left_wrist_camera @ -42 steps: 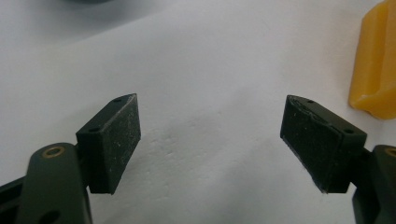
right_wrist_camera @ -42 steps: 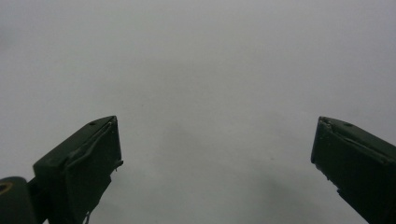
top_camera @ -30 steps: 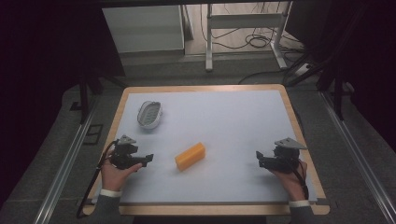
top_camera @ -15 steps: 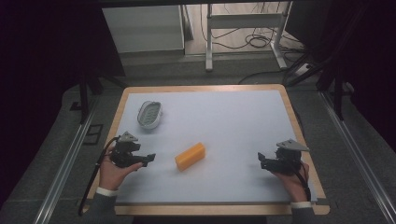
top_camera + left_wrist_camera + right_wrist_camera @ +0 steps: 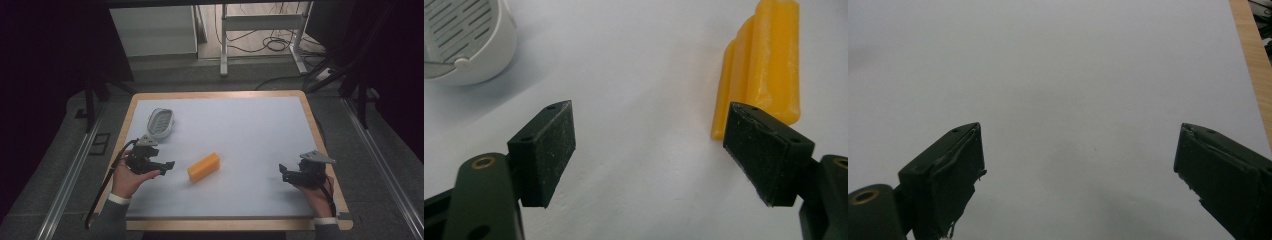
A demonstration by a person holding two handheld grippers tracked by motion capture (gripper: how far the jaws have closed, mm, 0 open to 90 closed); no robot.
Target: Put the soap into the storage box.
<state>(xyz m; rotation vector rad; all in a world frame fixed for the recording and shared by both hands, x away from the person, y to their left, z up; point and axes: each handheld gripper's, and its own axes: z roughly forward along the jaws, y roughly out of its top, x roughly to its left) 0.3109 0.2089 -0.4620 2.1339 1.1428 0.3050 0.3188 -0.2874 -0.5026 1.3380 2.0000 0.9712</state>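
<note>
White table (image 5: 260, 125) — yellow block (image 5: 203, 167), slotted white dish (image 5: 161, 122).

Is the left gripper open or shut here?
Open. The left gripper shows a wide gap between its black pads, with the yellow block lying ahead, untouched.

White strainer (image 5: 464, 42) cut off, top-left edge.

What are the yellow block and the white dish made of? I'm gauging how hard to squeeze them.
The yellow block looks like soap or wax, though I can't be sure: a matte, faintly see-through surface with moulded ridges along its length. The white dish looks like hard plastic: smooth, slightly glossy walls and a slotted grey insert, like a soap dish.
</note>
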